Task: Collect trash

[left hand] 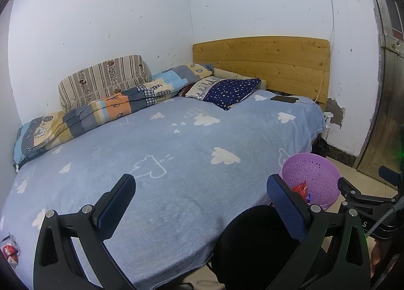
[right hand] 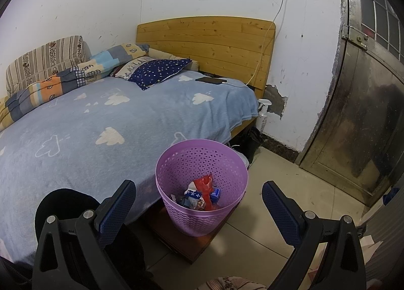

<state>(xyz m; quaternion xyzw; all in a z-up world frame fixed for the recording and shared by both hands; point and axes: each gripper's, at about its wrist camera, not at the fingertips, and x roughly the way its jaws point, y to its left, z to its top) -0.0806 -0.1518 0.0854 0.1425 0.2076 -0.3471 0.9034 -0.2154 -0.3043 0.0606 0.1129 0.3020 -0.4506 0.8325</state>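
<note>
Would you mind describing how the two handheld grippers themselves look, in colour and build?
Both look alike. The left gripper and right gripper each have black triangular cut-out frames, silver round pivot bolts, and two flat fingers faced with dimpled blue pads. A braided grey cable runs by the right gripper's body.

One bed [right hand: 75, 138] fills the room, with one wooden headboard [right hand: 209, 42] and one blue cloud-print blanket [left hand: 164, 163]. On it lie one striped cushion [left hand: 106, 78], one rolled patchwork quilt [left hand: 101, 110], one star-dotted navy pillow [left hand: 232, 90] and one dark phone [left hand: 284, 99] with one white cable [right hand: 265, 45] plugged in. One purple basket [right hand: 202, 216] stands on one low reddish stool [right hand: 192, 244]; the scraps inside overlap too much to count. One red-and-white scrap [left hand: 8, 252] sits at the blanket's edge. One white spray bottle [right hand: 262, 115] stands by one metal door [right hand: 366, 126].
</note>
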